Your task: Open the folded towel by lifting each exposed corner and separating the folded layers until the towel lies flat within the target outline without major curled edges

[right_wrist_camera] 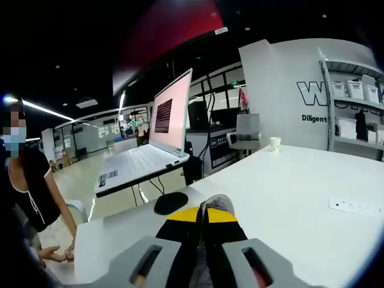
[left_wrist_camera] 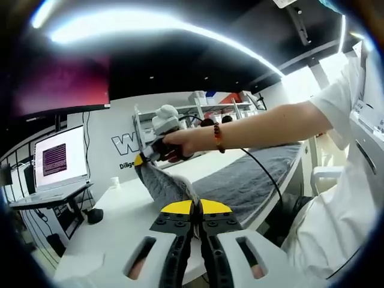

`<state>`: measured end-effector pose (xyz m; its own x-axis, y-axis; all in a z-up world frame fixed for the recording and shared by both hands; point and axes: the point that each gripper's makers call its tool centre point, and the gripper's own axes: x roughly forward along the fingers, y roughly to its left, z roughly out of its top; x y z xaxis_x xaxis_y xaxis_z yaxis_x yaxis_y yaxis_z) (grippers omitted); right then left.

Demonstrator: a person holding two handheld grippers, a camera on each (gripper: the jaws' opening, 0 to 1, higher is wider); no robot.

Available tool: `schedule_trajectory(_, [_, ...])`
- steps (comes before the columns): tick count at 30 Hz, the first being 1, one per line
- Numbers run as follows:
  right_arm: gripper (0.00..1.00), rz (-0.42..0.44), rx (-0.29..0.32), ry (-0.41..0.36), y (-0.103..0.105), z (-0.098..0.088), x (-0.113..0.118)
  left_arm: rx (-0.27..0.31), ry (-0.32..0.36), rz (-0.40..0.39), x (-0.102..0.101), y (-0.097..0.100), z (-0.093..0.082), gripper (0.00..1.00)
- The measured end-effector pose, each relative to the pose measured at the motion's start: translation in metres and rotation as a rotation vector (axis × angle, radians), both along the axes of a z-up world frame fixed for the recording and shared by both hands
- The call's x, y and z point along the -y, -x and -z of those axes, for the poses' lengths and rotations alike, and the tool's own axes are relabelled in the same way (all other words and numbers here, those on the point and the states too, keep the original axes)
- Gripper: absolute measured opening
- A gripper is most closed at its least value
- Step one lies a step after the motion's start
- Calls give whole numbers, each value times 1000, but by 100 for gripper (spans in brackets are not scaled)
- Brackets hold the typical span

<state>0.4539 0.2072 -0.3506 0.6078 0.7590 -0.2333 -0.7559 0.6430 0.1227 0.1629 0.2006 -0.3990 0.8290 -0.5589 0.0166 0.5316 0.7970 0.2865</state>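
A grey towel (left_wrist_camera: 252, 177) lies spread over the right part of the white table (left_wrist_camera: 120, 222), with one edge lifted into a ridge. My left gripper (left_wrist_camera: 193, 207), yellow-tipped, is shut on the near end of that raised edge. Farther along it, a person's hand holds my right gripper (left_wrist_camera: 144, 158), which pinches the towel's far corner above the table. In the right gripper view, the right gripper (right_wrist_camera: 203, 211) is shut, and a grey tuft of towel (right_wrist_camera: 217, 205) sticks out between its yellow tips over the table (right_wrist_camera: 288, 186).
An open laptop (right_wrist_camera: 162, 129) sits on a side stand, with a black mouse (right_wrist_camera: 171, 203), a small white cup (right_wrist_camera: 275, 144) and a white power strip (right_wrist_camera: 355, 207) on the table. A person (right_wrist_camera: 24, 180) stands at the left. Shelves (left_wrist_camera: 198, 111) line the back wall.
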Motion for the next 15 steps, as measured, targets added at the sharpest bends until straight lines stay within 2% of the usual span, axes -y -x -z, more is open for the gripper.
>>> schedule_trajectory(11, [0,-11,-20,13,-5,14,-15,-38,-3,-21,-14,-2,11,1])
schedule_trajectory(15, [0,-15,-27,17,-10,18,-21,-42,-25,-15,-17,-2,16,1])
